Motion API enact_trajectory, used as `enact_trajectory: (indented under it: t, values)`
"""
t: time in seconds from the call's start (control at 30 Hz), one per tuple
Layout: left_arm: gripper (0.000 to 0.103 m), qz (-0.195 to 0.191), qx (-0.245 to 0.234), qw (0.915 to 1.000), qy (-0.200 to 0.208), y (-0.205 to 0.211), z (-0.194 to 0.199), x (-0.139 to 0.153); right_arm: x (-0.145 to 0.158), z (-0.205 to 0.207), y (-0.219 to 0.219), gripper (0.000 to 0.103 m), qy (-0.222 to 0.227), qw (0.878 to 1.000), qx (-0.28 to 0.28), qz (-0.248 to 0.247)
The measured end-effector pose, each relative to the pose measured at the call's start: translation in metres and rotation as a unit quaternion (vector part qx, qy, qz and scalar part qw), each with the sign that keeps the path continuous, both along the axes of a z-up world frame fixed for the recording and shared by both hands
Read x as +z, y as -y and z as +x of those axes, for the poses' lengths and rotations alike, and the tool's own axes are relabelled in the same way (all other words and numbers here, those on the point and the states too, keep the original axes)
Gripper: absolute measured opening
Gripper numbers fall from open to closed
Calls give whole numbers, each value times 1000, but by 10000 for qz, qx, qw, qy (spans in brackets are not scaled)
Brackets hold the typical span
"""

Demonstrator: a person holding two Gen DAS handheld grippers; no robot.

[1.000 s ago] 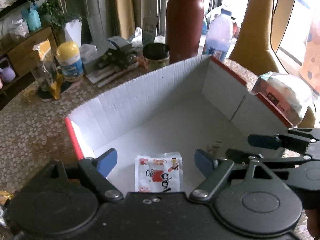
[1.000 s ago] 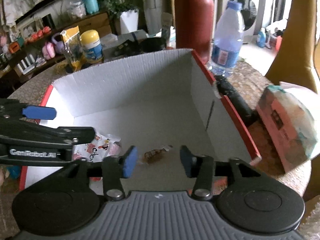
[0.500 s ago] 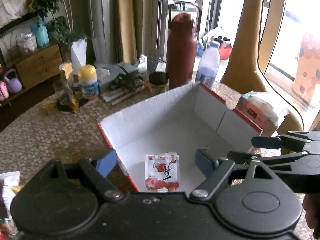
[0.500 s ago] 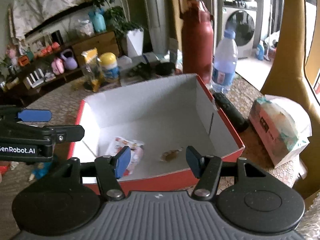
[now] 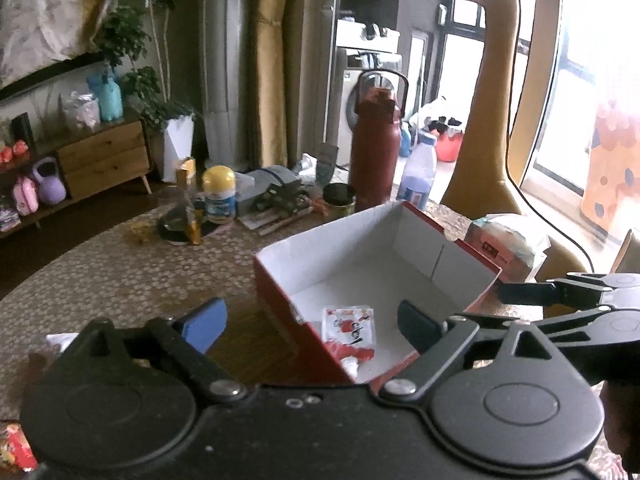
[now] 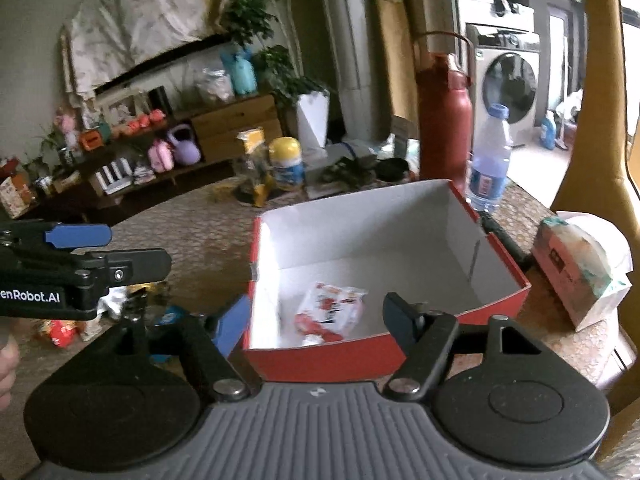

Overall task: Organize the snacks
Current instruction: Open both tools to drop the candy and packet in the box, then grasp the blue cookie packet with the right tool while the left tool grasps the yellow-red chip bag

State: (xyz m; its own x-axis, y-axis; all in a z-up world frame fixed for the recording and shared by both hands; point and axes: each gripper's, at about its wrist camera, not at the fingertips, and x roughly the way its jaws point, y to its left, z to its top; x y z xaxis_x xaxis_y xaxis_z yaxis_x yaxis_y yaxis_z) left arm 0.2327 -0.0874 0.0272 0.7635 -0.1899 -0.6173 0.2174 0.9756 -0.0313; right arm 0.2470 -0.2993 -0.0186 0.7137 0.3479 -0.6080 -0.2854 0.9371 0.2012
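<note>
Grippers above a red box with 1 snack pouch inside.
Left gripper [image 5: 308, 324] and right gripper [image 6: 316, 318] are both opening, nothing between their pads. The red-and-white snack pouch [image 5: 352, 332] lies flat near the red box's [image 5: 280, 300] front-left corner, long axis running front to back, spout toward the camera. Since 1 second ago both grippers have drawn back from inside the box.

White lettering "enRobot.AI", cut off at the frame edge, on the black body of the left gripper [image 6: 78, 236] in the right wrist view, dark printed characters on the red-and-white snack packet [image 5: 349, 334] in the box, too blurred to read
</note>
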Motion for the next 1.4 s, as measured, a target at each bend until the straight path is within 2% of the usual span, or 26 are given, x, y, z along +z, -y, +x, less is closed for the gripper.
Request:
enact_trajectory:
  t: [0.17,0.27,0.5,0.67,0.8,1.07,1.4]
  values:
    - [98,-80,104,9998,143,-21,-26,2,4,-23,-22,75,116,9996,255,62]
    - [100,-58,161,9996,242,-33,-40,2,6,-34,-33,82,168,9992,333,121]
    - [102,-113,337,9985,418,-62,-69,1,5,-52,-64,82,204,9980,589,121]
    - [103,-45,489,9970,602,-83,-90,-4,-3,-64,-81,84,187,9964,751,354]
    - [103,-41,646,9959,624,-103,-102,-14,-11,-69,-95,93,238,9948,867,471]
    - [103,-153,1169,9916,531,-159,-114,-29,-31,-59,-125,95,115,9945,889,533]
    - [103,30,2108,9771,294,-246,-107,-55,-62,-25,-166,95,-154,9970,730,188]
